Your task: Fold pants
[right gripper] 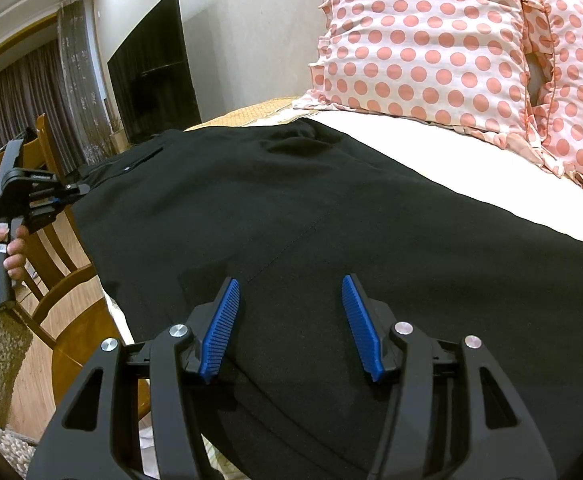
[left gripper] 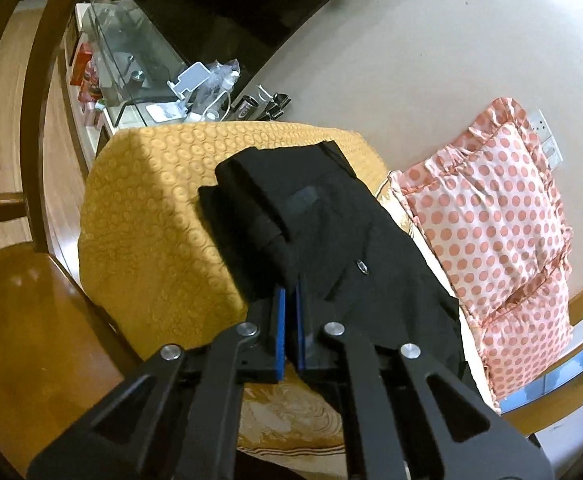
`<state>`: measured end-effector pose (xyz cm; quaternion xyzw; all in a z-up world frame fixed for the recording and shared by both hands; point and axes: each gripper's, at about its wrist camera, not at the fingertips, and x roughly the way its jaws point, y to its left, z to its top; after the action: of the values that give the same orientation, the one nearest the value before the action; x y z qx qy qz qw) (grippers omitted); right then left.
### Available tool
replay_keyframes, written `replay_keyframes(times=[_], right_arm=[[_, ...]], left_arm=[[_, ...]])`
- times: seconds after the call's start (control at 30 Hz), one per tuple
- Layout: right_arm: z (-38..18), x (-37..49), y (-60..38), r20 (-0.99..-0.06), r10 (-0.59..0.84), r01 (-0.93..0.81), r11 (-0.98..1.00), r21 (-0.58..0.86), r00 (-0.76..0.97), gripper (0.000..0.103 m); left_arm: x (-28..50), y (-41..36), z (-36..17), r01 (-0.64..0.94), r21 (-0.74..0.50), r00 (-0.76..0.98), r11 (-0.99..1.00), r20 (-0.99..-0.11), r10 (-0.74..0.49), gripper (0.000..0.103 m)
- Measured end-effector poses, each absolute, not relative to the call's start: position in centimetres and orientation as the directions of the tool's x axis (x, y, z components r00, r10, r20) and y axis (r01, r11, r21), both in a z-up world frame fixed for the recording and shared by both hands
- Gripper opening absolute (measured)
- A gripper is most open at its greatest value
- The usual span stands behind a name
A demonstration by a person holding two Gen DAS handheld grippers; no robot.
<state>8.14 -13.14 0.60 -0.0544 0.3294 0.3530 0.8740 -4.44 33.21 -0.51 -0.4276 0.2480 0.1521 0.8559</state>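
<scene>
The black pants [right gripper: 291, 208] lay across the bed, just beside the dotted pillow [right gripper: 423, 40]. Your left gripper [left gripper: 290, 292] pinched their edge; your right gripper [right gripper: 289, 300] hovered spread above them. One-sided pulling risked dragging and bunching the cloth.

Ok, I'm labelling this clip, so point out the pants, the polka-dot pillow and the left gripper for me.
pants [right gripper: 331, 208]: right wrist view, on the flat black fabric.
polka-dot pillow [right gripper: 419, 40]: right wrist view, on its dotted front.
left gripper [left gripper: 289, 300]: left wrist view, between the fingertips clamping the pants.
</scene>
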Motion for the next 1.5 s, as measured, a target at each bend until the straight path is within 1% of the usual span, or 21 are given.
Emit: replay_keyframes(times=[0.03, 0.13, 0.17, 0.2, 0.23, 0.3, 0.47, 0.63, 0.77, 0.87, 1.0, 1.1, 1.27, 1.37, 1.43, 1.47, 1.5], right_arm=[[0.6, 8.1, -13.1, -0.614, 0.582, -0.654, 0.744, 0.138, 0.533, 0.056], [0.6, 8.2, -13.1, -0.614, 0.583, -0.653, 0.744, 0.139, 0.533, 0.056], [0.6, 8.2, -13.1, -0.613, 0.583, -0.653, 0.744, 0.139, 0.533, 0.056], [0.6, 8.1, -13.1, -0.613, 0.582, -0.653, 0.745, 0.137, 0.534, 0.056], [0.6, 8.1, -13.1, -0.613, 0.581, -0.654, 0.745, 0.136, 0.534, 0.056], [0.6, 8.1, -13.1, -0.614, 0.582, -0.654, 0.744, 0.137, 0.534, 0.056], [0.6, 8.1, -13.1, -0.613, 0.582, -0.654, 0.744, 0.136, 0.534, 0.056], [0.6, 8.1, -13.1, -0.613, 0.582, -0.654, 0.744, 0.137, 0.535, 0.056], [0.7, 8.1, -13.1, -0.613, 0.582, -0.654, 0.744, 0.136, 0.534, 0.056], [0.6, 8.1, -13.1, -0.612, 0.583, -0.654, 0.744, 0.137, 0.535, 0.056], [0.7, 8.1, -13.0, -0.61, 0.583, -0.654, 0.744, 0.136, 0.536, 0.056], [0.7, 8.1, -13.0, -0.61, 0.583, -0.654, 0.744, 0.136, 0.537, 0.056], [0.7, 8.2, -13.0, -0.608, 0.584, -0.654, 0.744, 0.136, 0.538, 0.056], [0.8, 8.2, -12.9, -0.607, 0.583, -0.653, 0.745, 0.136, 0.54, 0.056], [0.8, 8.2, -12.9, -0.608, 0.582, -0.653, 0.746, 0.134, 0.54, 0.056], [0.8, 8.2, -12.9, -0.608, 0.581, -0.653, 0.746, 0.131, 0.541, 0.056], [0.8, 8.1, -12.9, -0.609, 0.577, -0.654, 0.747, 0.123, 0.545, 0.056]], left_arm=[[-4.3, 33.3, -0.6, -0.472, -0.655, 0.831, 0.59, -0.555, 0.048, 0.005], [-4.5, 33.1, -0.1, -0.478, -0.652, 0.832, 0.589, -0.55, 0.066, 0.013], [-4.8, 33.1, 0.1, -0.483, -0.648, 0.833, 0.589, -0.547, 0.081, 0.024], [-5.1, 33.2, 0.3, -0.487, -0.651, 0.837, 0.582, -0.539, 0.098, 0.031], [-5.2, 33.3, 0.3, -0.492, -0.654, 0.837, 0.574, -0.536, 0.107, 0.033], [-5.4, 33.9, 0.2, -0.505, -0.664, 0.835, 0.551, -0.538, 0.116, 0.034], [-5.2, 34.6, -0.5, -0.501, -0.691, 0.838, 0.52, -0.537, 0.093, 0.034], [-4.7, 34.2, -0.6, -0.472, -0.719, 0.85, 0.51, -0.526, 0.046, 0.034], [-4.6, 33.4, -0.5, -0.452, -0.736, 0.857, 0.504, -0.516, 0.015, 0.042], [-4.8, 33.1, -1.0, -0.414, -0.785, 0.872, 0.461, -0.487, -0.047, 0.042], [-4.0, 32.2, -2.3, -0.318, -0.869, 0.888, 0.379, -0.413, -0.201, 0.042], [-3.2, 32.2, -1.6, -0.35, -0.83, 0.88, 0.433, -0.451, -0.152, 0.041], [-2.5, 34.8, -0.8, -0.442, -0.778, 0.867, 0.448, -0.499, -0.011, 0.041], [-1.6, 35.5, -0.6, -0.453, -0.772, 0.86, 0.447, -0.511, -0.01, 0.042], [-0.8, 35.0, -0.2, -0.464, -0.744, 0.85, 0.48, -0.526, 0.005, 0.046], [-0.8, 34.9, -0.1, -0.468, -0.734, 0.847, 0.492, -0.532, 0.011, 0.049], [-0.6, 34.7, 0.0, -0.473, -0.726, 0.844, 0.499, -0.537, 0.019, 0.05]])
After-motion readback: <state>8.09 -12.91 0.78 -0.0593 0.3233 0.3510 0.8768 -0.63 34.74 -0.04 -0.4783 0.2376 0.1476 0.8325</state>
